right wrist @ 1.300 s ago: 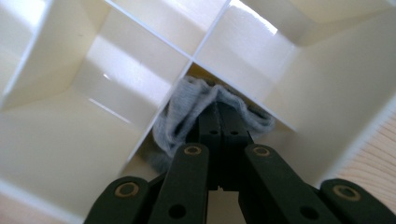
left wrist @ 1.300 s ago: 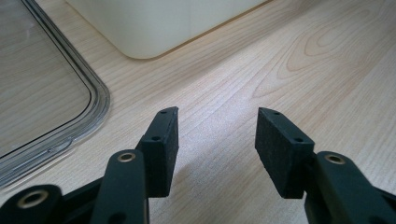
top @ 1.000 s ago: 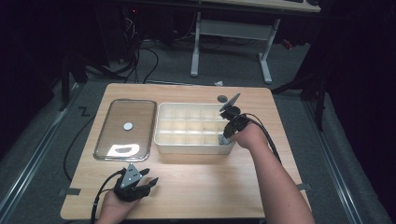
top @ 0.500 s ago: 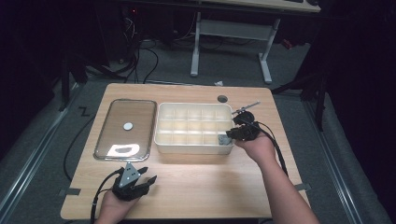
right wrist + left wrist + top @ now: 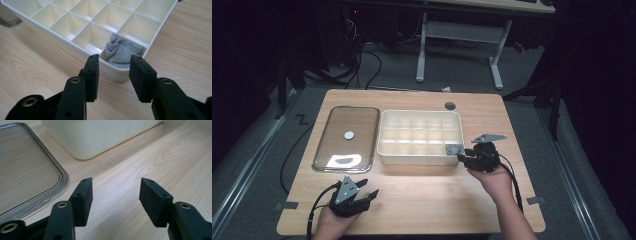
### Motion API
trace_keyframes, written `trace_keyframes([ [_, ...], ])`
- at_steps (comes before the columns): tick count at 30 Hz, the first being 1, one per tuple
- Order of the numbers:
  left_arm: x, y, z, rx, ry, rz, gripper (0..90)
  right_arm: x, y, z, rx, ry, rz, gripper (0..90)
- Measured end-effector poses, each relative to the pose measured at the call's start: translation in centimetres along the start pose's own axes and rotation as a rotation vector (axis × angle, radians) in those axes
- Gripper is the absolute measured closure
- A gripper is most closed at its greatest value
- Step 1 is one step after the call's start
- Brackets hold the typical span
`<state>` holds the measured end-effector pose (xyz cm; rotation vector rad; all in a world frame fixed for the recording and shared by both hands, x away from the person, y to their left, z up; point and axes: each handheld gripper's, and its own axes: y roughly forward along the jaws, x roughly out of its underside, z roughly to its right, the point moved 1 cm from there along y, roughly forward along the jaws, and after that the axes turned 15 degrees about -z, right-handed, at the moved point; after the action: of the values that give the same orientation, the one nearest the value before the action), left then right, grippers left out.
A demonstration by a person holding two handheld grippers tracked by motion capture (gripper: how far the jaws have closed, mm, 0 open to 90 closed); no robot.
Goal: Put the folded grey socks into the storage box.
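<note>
Seen from the high view: a light wooden table [image 5: 422, 200], and on it a cream-white plastic organiser box with many small square compartments [image 5: 420, 156], placed about in the middle. Just left of the box, nearly touching its side, a clear flat plastic lid with rounded corners [image 5: 346, 137], lying flat on the wood.

Inside the box, a small crumpled grey cloth, maybe a folded sock [image 5: 121, 51]. Lying in the compartment at the near right corner of the box, as seen from the high view [image 5: 452, 148]. Resting alone there, bunched against the compartment walls, touched by nothing.

Right gripper [image 5: 463, 157] held by the right hand [image 5: 492, 175] just outside that same corner of the box, pointing at it. In the right gripper view [image 5: 113, 61], both black pads apart, with only the box rim and the cloth visible behind the gap; nothing pressed between them. Jaws just now opening wider, empty.

Left gripper [image 5: 369, 192] held low at the near left part of the table, well apart from the box, near the front corner of the clear lid. In the left gripper view [image 5: 115, 190], jaws standing wide, only bare wood between the pads, gripping nothing; also opened a little more just now. Box wall and lid edge seen beyond the pads, not touched.
</note>
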<state>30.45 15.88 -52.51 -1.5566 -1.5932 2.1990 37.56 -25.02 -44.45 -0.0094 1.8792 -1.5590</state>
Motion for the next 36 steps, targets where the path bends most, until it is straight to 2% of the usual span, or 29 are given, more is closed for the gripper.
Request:
trace_keyframes([
  [3, 0.0, 0.0, 0.1, -0.003, -0.005, 0.008, 43.2, 1.4, 0.4, -0.7, 0.011, -0.008, 0.032, 57.6],
  [8, 0.1, 0.3, 0.3, 0.002, -0.011, -0.009, 42.7, 4.0, 1.1, -2.0, 0.034, -0.009, 0.107, 53.6],
  [15, 0.1, 0.4, 0.5, 0.013, -0.02, -0.013, 42.5, 7.3, 2.8, -3.6, 0.022, 0.027, 0.144, 47.6],
  [17, 0.1, 0.5, 0.6, 0.015, -0.02, -0.015, 42.5, 8.3, 3.3, -4.1, 0.036, 0.033, 0.144, 44.2],
  [19, 0.1, 0.4, 0.7, 0.018, -0.022, -0.013, 42.3, 9.7, 3.3, -4.3, 0.069, 0.063, 0.177, 43.6],
  [20, 0.1, 0.3, 0.7, 0.021, -0.024, -0.01, 42.2, 10.1, 3.2, -4.3, 0.071, 0.067, 0.165, 42.1],
  [21, 0.1, 0.3, 0.7, 0.024, -0.025, -0.01, 42.0, 10.7, 3.0, -4.2, 0.102, 0.062, 0.157, 41.5],
  [22, 0.2, 0.3, 0.7, 0.026, -0.025, -0.01, 41.7, 11.2, 2.8, -4.0, 0.112, 0.083, 0.168, 41.6],
  [24, 0.3, 0.3, 0.6, 0.033, -0.028, -0.015, 41.5, 11.8, 2.7, -3.6, 0.094, 0.118, 0.188, 41.4],
  [29, 0.2, 0.3, 0.4, 0.038, -0.027, -0.012, 40.7, 11.5, 2.9, -4.0, 0.095, 0.099, 0.187, 40.9],
  [34, 0.3, 0.2, 0.1, 0.034, -0.033, -0.011, 40.7, 11.2, 3.8, -4.6, 0.094, 0.072, 0.155, 40.9],
  [36, 0.3, 0.2, 0.0, 0.033, -0.033, -0.013, 40.8, 11.2, 3.8, -4.6, 0.089, 0.079, 0.156, 40.9],
])
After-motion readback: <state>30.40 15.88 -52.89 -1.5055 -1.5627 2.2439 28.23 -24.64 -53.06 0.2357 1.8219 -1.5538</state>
